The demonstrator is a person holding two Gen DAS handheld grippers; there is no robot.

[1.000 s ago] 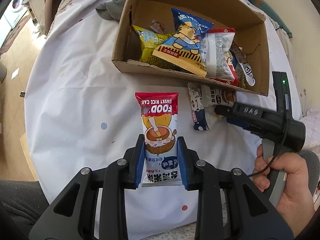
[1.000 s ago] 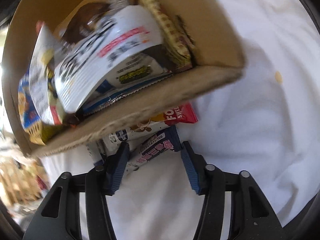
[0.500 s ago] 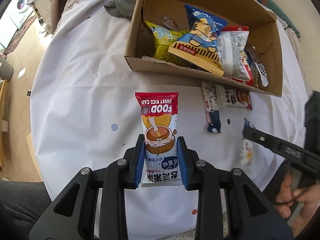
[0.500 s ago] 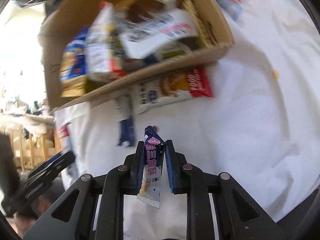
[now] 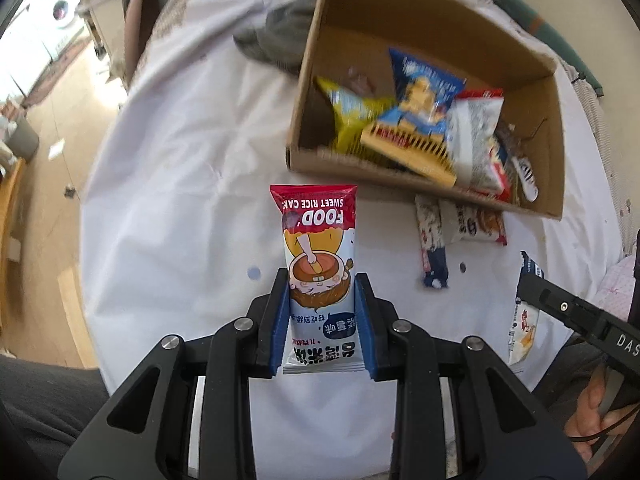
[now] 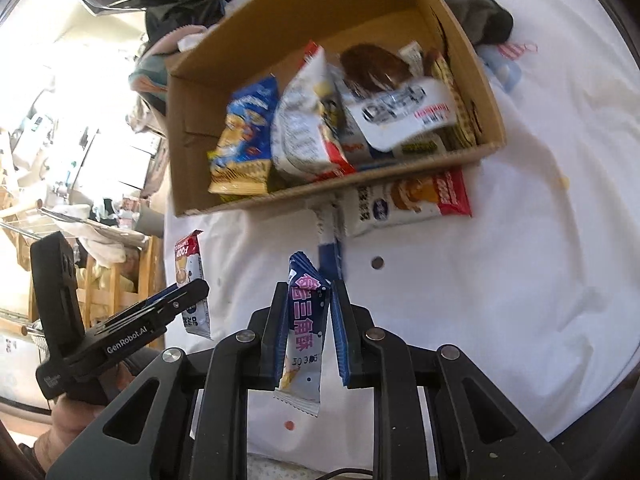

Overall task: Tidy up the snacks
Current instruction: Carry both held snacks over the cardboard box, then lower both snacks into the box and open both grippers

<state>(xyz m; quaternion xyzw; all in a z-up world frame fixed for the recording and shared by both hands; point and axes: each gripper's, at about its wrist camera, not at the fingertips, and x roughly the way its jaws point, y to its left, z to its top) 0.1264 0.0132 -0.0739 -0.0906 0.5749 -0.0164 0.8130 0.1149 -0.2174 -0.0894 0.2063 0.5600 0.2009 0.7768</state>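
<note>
The left tongs (image 5: 322, 320) pinch a rice cake pack (image 5: 318, 276) by its lower half, held above the white counter (image 5: 172, 184) in front of the cardboard box (image 5: 400, 12) of snacks. The right tongs (image 6: 308, 336) pinch a blue bar (image 6: 305, 328), its tip pointing toward the box. Two more packs (image 6: 404, 204) lie on the counter against the box's near wall, one partly tucked under it.
</note>
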